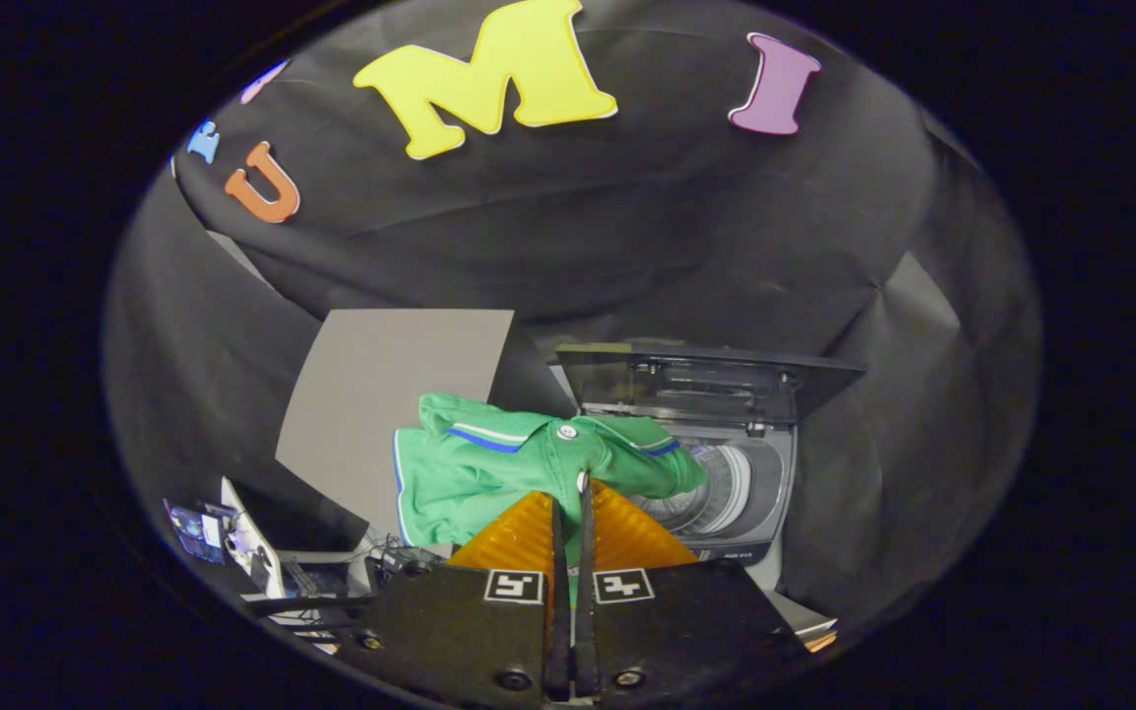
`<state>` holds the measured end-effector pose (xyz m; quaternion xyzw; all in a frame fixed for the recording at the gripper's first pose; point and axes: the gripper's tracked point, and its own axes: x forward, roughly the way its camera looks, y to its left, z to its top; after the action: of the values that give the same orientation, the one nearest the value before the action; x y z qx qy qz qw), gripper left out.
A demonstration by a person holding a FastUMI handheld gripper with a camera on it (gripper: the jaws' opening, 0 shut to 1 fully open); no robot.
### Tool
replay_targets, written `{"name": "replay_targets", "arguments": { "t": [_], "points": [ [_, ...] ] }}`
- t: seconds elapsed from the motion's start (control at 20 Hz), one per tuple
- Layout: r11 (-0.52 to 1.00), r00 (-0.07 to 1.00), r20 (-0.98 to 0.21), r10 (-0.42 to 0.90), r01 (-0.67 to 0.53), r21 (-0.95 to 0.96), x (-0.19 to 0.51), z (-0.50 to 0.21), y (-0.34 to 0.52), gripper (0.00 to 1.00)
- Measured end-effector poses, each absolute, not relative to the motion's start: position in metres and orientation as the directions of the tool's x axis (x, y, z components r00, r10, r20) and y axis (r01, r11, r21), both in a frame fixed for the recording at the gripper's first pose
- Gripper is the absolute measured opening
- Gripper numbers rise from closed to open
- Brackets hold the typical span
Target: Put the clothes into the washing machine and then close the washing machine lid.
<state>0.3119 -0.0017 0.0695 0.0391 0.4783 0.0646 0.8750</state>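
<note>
The gripper (573,503) has its two fingers pinched nearly together on the placket of a green polo shirt (489,463), so the cloth hangs from the tips, draping toward nine o'clock. It looks light and limp, likely to sag and swing; a bunched hold near the collar seems soundest. Just beyond, toward two o'clock, the washing machine (736,493) stands with its drum showing and its lid (706,380) raised. Farther off at ten o'clock, a grey board (381,385) leans.
</note>
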Motion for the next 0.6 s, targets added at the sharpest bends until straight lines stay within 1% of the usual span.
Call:
{"name": "replay_targets", "arguments": {
  "t": [0.15,0.3,0.5,0.6],
  "points": [
    [0.977,0.542,-0.812,0.214,-0.117,0.179,0.318,0.078,-0.026,0.05],
    [0.971,0.54,-0.807,0.239,-0.156,0.183,0.318,0.078,-0.049,0.05],
    [0.967,0.528,-0.81,0.256,-0.148,0.208,0.313,0.073,-0.079,0.05],
    [0.971,0.542,-0.805,0.24,-0.138,0.197,0.314,0.073,-0.097,0.05]
  ]
}}
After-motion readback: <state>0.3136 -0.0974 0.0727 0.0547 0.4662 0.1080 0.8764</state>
